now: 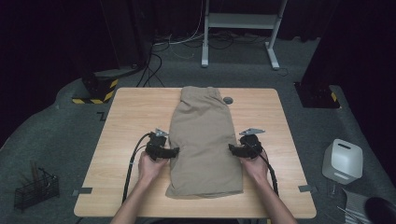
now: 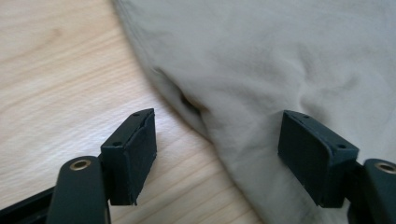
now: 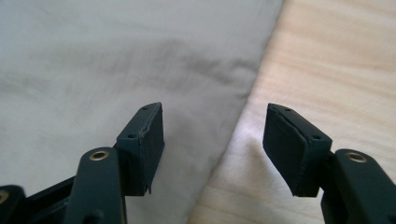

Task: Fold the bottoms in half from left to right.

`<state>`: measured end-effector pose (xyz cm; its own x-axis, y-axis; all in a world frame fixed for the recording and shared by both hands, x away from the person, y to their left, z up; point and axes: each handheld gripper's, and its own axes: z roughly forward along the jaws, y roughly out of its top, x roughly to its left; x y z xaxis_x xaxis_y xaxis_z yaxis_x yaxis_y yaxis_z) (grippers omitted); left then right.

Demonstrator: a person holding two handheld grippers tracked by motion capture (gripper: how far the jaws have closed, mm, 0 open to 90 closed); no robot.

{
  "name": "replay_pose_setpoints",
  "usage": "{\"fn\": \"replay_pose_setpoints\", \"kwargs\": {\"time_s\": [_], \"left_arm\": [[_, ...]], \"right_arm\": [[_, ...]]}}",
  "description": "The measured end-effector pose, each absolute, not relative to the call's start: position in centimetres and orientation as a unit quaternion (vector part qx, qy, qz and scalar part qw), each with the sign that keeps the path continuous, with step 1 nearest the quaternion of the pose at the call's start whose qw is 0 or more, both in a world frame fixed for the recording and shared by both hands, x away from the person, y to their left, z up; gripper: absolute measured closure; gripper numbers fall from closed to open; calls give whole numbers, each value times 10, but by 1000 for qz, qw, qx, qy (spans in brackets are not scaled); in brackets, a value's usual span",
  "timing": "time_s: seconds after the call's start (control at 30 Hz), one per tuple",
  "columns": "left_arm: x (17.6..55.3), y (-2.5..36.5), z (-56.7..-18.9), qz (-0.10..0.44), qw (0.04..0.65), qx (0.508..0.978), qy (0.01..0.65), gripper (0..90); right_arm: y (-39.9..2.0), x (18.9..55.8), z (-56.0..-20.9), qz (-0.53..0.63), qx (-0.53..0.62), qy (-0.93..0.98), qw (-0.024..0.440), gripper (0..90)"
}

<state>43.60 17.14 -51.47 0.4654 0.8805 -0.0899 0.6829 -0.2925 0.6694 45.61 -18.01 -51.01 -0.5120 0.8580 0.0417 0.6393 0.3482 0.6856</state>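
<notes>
Folded beige cloth (image 1: 204, 142) laid at centre of the frame on a pale wood-grain table (image 1: 130, 116), soft and lightly creased, its edges flanked by the left gripper (image 1: 176, 151) and right gripper (image 1: 231, 149), both sets of blocky black jaws spread wide, nothing grasped.

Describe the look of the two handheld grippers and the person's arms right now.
Both the left gripper and right gripper are black, with blocky rectangular pads, brass-coloured pivot rivets, a grey three-cornered plate on top and a trailing black cable. The forearms are bare, with no sleeves visible.
</notes>
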Motion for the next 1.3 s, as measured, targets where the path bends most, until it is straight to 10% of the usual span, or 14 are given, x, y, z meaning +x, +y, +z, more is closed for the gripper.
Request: {"fn": "replay_pose_setpoints", "kwargs": {"time_s": [0.33,0.87,1.3], "left_arm": [[436,158,-518,180,317,793,487,255],[425,154,-519,170,358,797,456,774],[424,166,-507,140,392,792,446,861]], "right_arm": [[-164,456,-516,315,463,808,183,429],[-157,449,-514,324,434,824,165,801],[-167,442,-507,356,423,817,161,864]]}}
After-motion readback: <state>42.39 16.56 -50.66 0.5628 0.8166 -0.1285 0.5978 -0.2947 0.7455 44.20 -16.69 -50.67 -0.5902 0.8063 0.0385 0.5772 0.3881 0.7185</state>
